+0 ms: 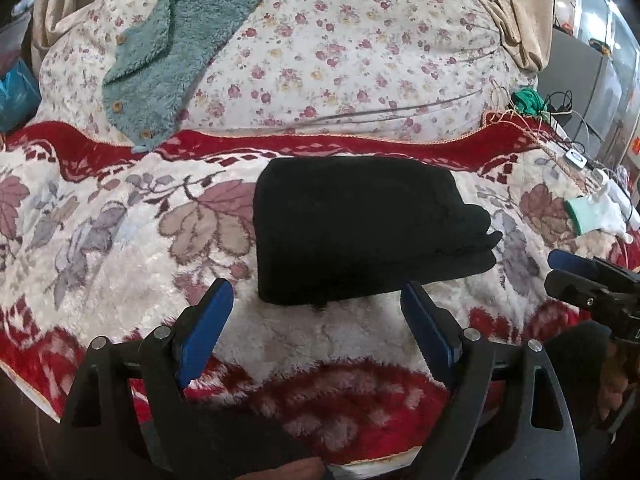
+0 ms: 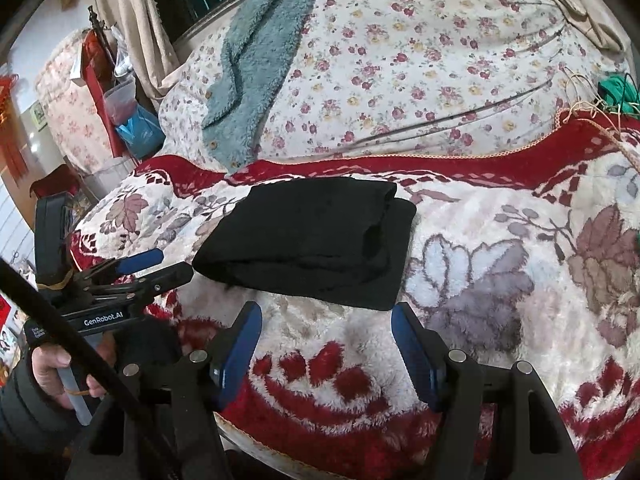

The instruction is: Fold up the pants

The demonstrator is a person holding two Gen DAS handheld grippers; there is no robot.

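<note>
Two open claws hover just short of a folded bundle.

Lowest in frame, the left gripper (image 1: 316, 300) stands wide and empty; the right gripper (image 2: 326, 316) likewise. Just beyond both sets of tips, mid-frame, the black folded fleece pants (image 1: 360, 236) lie on the red-and-cream floral plush blanket (image 1: 120, 240), long axis running left-right; neither claw looks clearly nearer.

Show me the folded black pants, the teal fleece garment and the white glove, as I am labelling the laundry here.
folded black pants (image 1: 360, 232): left wrist view, middle of the top layer.
teal fleece garment (image 1: 168, 52): left wrist view, middle of the fuzzy cloth.
white glove (image 1: 596, 210): left wrist view, palm part beside the green cuff.
</note>
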